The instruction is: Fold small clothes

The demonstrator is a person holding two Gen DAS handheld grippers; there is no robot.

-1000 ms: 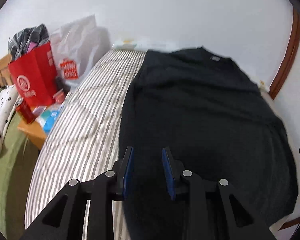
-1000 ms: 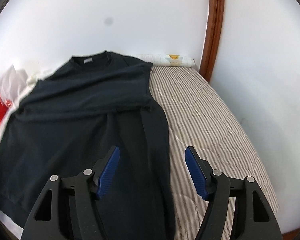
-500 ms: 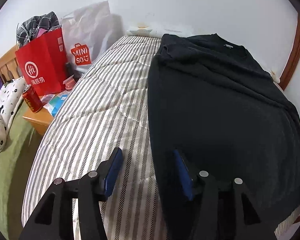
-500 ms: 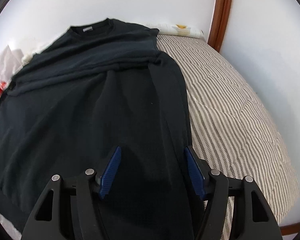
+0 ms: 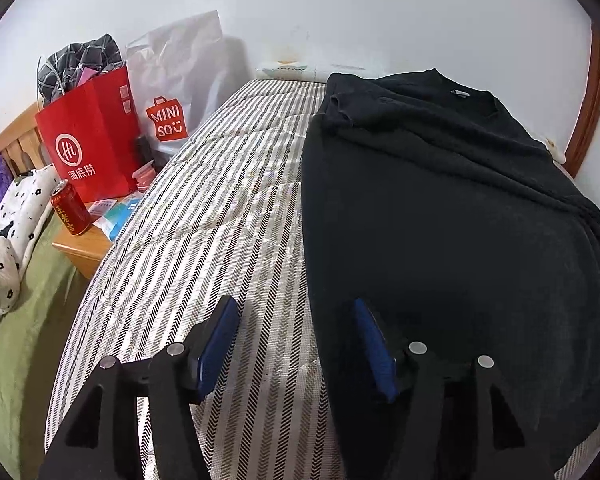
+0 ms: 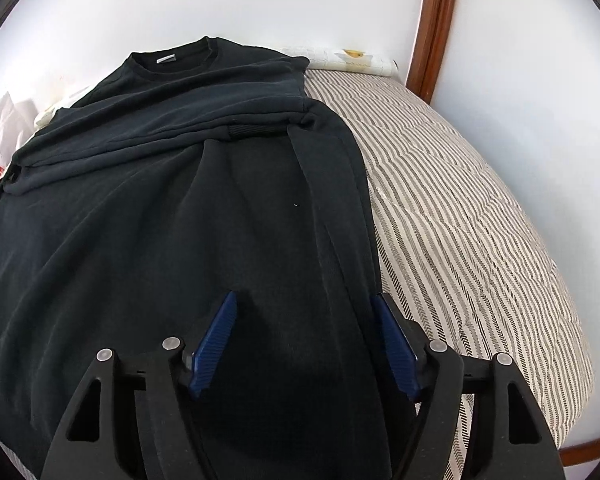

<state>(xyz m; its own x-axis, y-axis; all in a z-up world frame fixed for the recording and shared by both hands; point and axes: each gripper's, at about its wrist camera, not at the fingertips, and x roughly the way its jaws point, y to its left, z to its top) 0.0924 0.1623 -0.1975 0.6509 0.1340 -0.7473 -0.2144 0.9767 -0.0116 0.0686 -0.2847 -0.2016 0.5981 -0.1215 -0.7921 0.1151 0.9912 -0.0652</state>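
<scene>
Black cotton — a long-sleeved black top (image 6: 148, 208) — is lying spread flat on the striped mattress (image 5: 204, 248), its neckline toward the white wall and its hem toward the cameras. Both sleeves are lying folded across the chest, and in the right wrist view a ribbed cuff is showing near the middle of the garment.

The left gripper (image 5: 296, 340) is hovering low over the near left edge of the top, its jaws standing roughly half open after having just been widening. The garment's side edge is running between its blue pads (image 5: 374, 350): one pad is sitting over bare striped ticking, the other over dark cloth. Neither is pinching anything.

The right gripper (image 6: 304, 336) is hanging above the near right part of the top with its jaws well apart, having just been opening a little further. Dark fabric is lying under the gap, and the far pad is sitting right at the garment's right edge, where the mattress begins — nothing is being gripped.

Beside the bed on the left, a red paper bag (image 5: 88, 140) and a white plastic bag (image 5: 184, 76) are standing on a wooden bedside table (image 5: 80, 244), with a red drink can (image 5: 70, 208) near its edge.
</scene>
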